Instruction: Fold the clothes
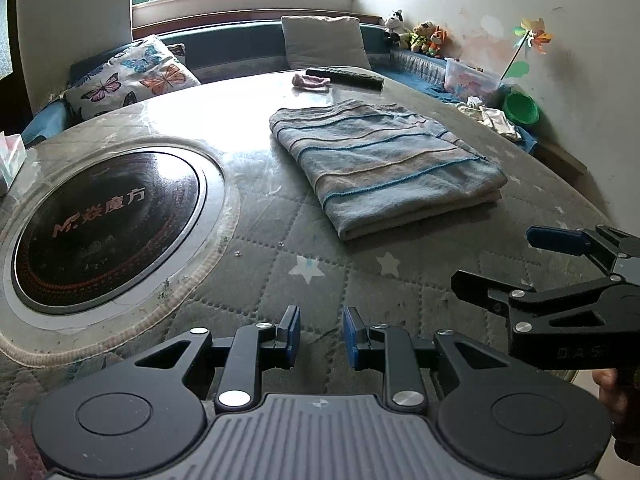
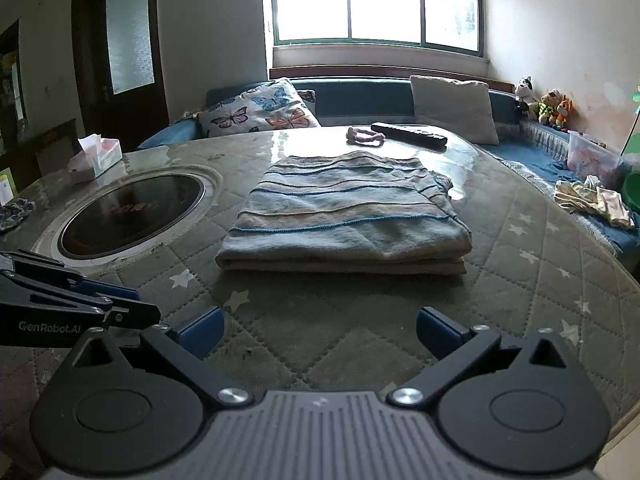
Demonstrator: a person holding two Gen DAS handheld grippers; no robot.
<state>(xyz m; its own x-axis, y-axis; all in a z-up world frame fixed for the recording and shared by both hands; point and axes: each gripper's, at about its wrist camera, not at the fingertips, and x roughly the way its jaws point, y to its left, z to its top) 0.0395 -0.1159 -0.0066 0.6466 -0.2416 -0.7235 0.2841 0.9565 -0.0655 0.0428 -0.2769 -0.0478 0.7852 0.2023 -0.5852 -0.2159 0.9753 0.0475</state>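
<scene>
A striped blue and beige garment [image 1: 380,160] lies folded into a neat rectangle on the quilted table cover [image 1: 320,272]; it also shows in the right wrist view [image 2: 344,216]. My left gripper [image 1: 321,334] hovers low over the table's near edge, short of the garment, its jaws a small gap apart and empty. My right gripper [image 2: 320,330] is wide open and empty, also short of the garment. The right gripper also shows at the right edge of the left wrist view [image 1: 516,260]. The left gripper shows at the left edge of the right wrist view [image 2: 132,300].
A round black cooktop [image 1: 104,232] is set into the table at left. A remote [image 2: 408,134] and a pink cloth [image 2: 366,136] lie at the far edge. A tissue box [image 2: 96,156] stands far left. Pillows, toys, a plastic bin and loose clothes [image 2: 592,200] are on the bench.
</scene>
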